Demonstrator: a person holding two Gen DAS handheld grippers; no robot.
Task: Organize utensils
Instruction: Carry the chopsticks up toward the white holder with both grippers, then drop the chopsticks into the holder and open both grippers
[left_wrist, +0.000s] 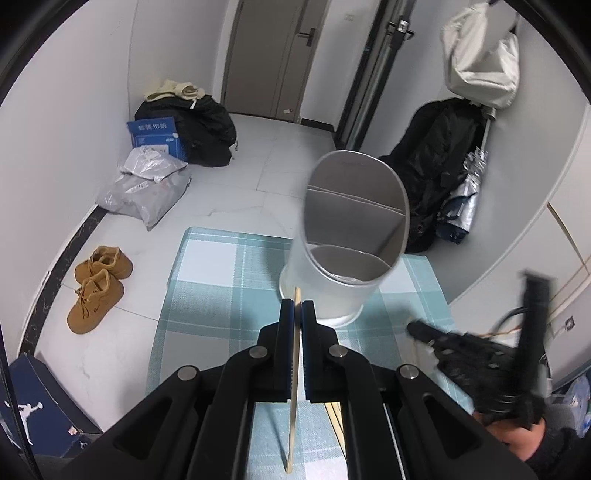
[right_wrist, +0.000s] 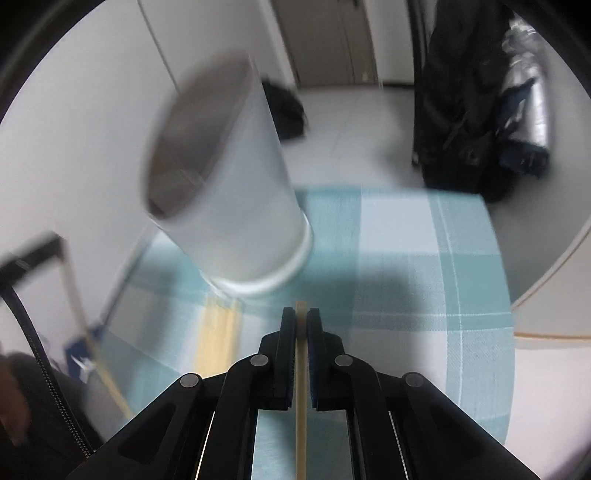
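Gripping one chopstick (left_wrist: 294, 387) each, clamped left gripper (left_wrist: 297, 306) and right gripper (right_wrist: 301, 314) risk missing the holder (left_wrist: 351, 236); thin sticks could twist or slip.

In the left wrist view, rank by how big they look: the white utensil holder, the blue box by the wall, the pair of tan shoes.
1. white utensil holder, though it sits nearest the camera
2. pair of tan shoes
3. blue box, similar to the shoes, so unsure

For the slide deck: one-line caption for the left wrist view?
Left tongs shut on a thin flat utensil, facing the divided white holder on the checked cloth.
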